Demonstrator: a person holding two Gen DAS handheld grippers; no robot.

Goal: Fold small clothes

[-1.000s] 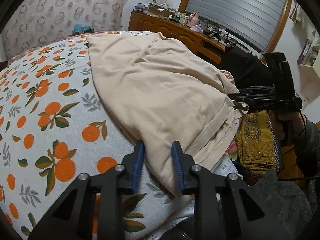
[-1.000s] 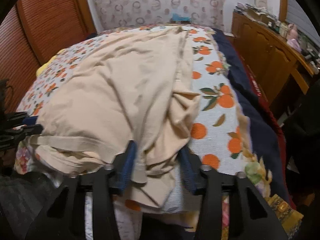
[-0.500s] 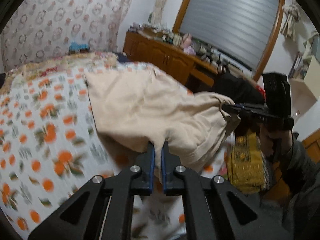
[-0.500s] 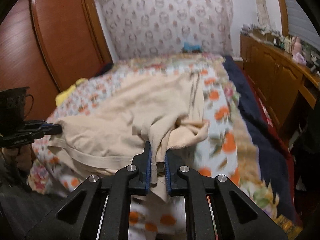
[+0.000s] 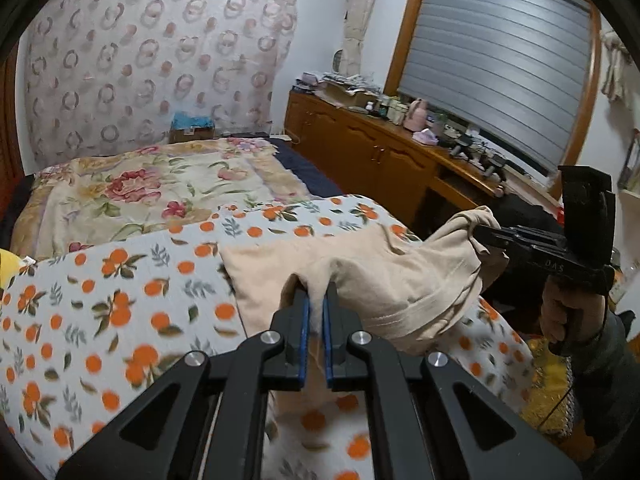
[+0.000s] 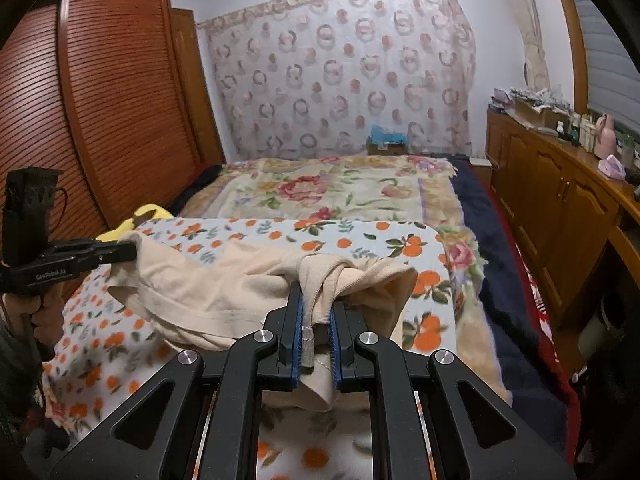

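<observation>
A beige garment (image 5: 384, 280) hangs stretched between both grippers, lifted off the orange-print blanket (image 5: 120, 300) at its near end. My left gripper (image 5: 315, 296) is shut on one near corner of it. My right gripper (image 6: 316, 300) is shut on a bunched fold of the same beige garment (image 6: 224, 292). In the left wrist view the right gripper (image 5: 480, 236) shows at the right, pinching the cloth. In the right wrist view the left gripper (image 6: 128, 250) shows at the left, holding the other corner. The garment's far part still lies on the blanket.
A floral quilt (image 6: 332, 188) covers the far half of the bed. A wooden sideboard (image 6: 560, 192) with small items runs along the right. A louvred wooden wardrobe (image 6: 100, 100) stands on the left. A yellow cloth (image 6: 132, 220) lies at the bed's left edge.
Both grippers went from open around the garment's near edge to shut on it, then rose and pulled the near end up off the blanket.
</observation>
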